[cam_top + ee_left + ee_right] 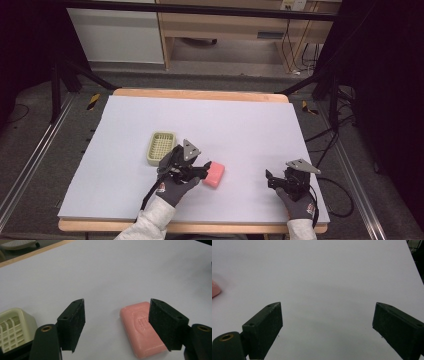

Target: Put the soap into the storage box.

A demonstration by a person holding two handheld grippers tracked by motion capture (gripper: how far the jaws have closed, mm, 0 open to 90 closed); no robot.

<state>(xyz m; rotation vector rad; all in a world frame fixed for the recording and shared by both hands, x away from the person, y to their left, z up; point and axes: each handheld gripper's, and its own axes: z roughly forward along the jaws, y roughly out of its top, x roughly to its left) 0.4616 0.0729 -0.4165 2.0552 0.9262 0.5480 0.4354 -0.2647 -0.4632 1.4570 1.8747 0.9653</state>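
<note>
The left tongs [116,322] stand wide open just above the tabletop [250,120]. A pink bar of soap [140,327] lies flat by their right-hand jaw, which overlaps its edge in the left gripper view; contact cannot be told. A pale yellow soap dish [160,147] sits just behind the left hand. The right tongs [327,327], well apart from the soap, are open too, gripping nothing.
</note>
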